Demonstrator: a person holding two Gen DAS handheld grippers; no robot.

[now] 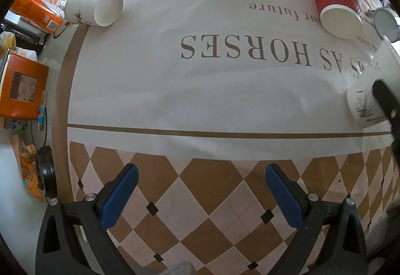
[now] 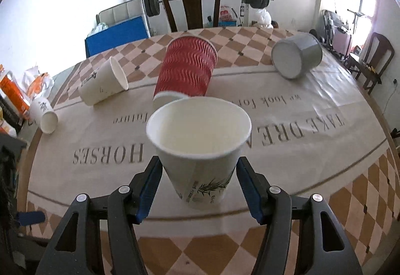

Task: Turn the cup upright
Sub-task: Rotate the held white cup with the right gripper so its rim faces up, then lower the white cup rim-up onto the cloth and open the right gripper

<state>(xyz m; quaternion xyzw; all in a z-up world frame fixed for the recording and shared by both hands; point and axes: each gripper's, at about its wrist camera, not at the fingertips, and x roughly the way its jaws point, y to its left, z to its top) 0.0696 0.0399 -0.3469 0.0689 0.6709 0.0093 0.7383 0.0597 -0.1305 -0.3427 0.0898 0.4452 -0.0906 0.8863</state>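
Observation:
In the right wrist view a white paper cup with a green plant print (image 2: 200, 150) stands upright between the blue pads of my right gripper (image 2: 197, 167). The pads touch its sides, so the gripper is shut on it. Its base is at the tablecloth; contact is unclear. The same cup (image 1: 362, 104) shows at the right edge of the left wrist view with a black finger across it. My left gripper (image 1: 200, 177) is open and empty above the checkered border.
On their sides lie a red ribbed cup (image 2: 186, 69), two white cups (image 2: 103, 82) (image 2: 43, 113) and a grey cup (image 2: 296, 57). A chair (image 2: 191, 4) stands behind the table. Orange boxes (image 1: 23, 89) crowd the left edge.

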